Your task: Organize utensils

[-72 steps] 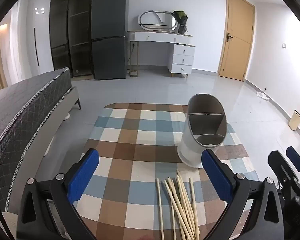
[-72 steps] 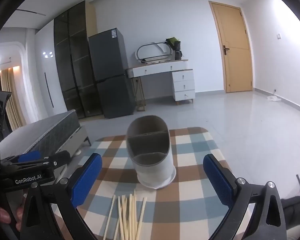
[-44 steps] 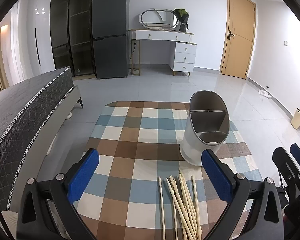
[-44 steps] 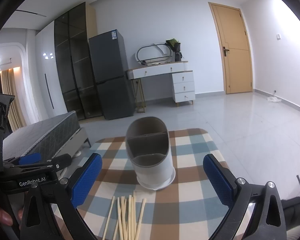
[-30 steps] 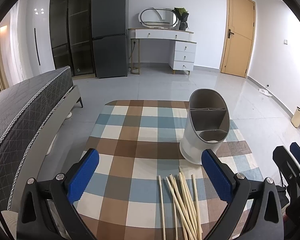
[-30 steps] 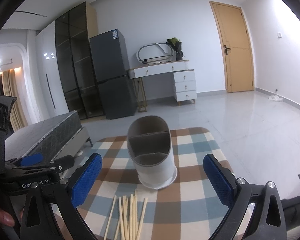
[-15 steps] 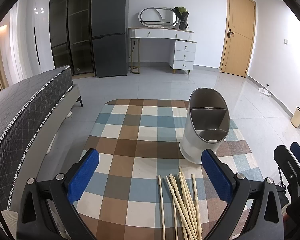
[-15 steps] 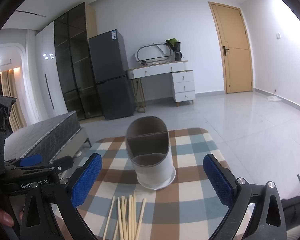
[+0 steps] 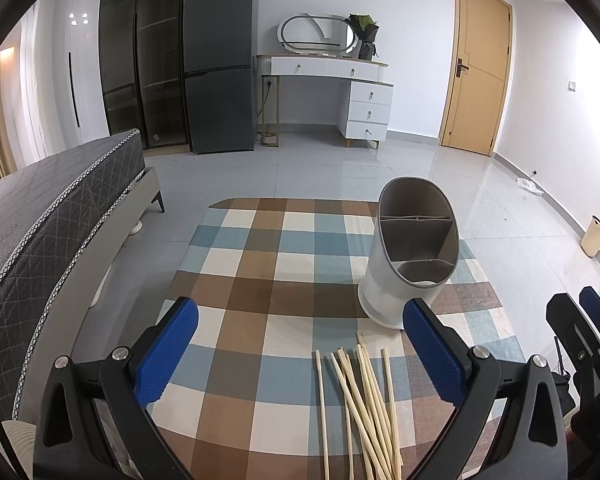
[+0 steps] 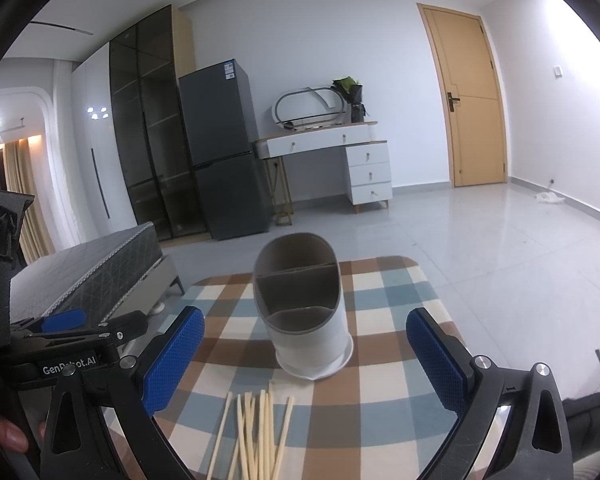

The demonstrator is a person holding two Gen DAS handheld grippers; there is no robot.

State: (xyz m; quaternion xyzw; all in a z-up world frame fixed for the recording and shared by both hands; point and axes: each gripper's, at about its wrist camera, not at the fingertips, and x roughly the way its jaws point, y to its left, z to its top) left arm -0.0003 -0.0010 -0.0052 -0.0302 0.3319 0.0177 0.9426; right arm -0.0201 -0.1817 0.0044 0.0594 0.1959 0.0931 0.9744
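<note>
A loose bundle of pale, seemingly wooden chopsticks lies near the desk's front edge, just before the white, grey-lined utensil holder, while the left hand-held gripper and right hand-held gripper hover spread wide, empty.

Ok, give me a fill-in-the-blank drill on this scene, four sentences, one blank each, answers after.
1. The chopsticks lie loose on the checked ____.
2. The holder stands upright and holds ____ chopsticks.
3. The fingers of the left gripper are spread ____.
4. The right gripper grips ____.

Missing words: cloth; no; open; nothing
</note>
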